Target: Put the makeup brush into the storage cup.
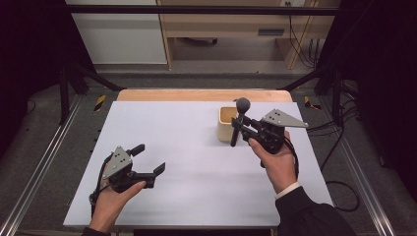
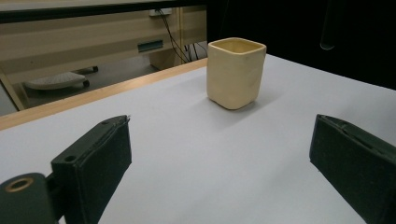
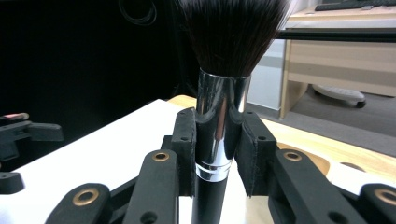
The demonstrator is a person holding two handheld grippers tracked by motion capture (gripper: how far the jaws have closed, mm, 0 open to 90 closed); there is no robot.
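Note:
A makeup brush (image 1: 237, 125) with a black handle, chrome ferrule (image 3: 220, 107) and dark bristles stands upright in my right gripper (image 1: 239, 130), which is shut on it. In the right gripper view the pads (image 3: 252, 154) clamp the ferrule from both sides. Just behind the brush, a cream square cup (image 1: 224, 127) stands upright on the white table top (image 1: 196, 172); the brush is held in front of it, handle end down. My left gripper (image 1: 150, 158) is open at the front left with nothing between its jaws. It looks toward the cup (image 2: 236, 72), well short of it.
The white top ends in a wooden strip (image 1: 196, 95) at the far edge. Black frame bars (image 1: 78, 73) slope down at both back corners. Cables (image 1: 339, 147) lie on the floor to the right. A pale wooden desk (image 1: 236, 29) stands beyond the table.

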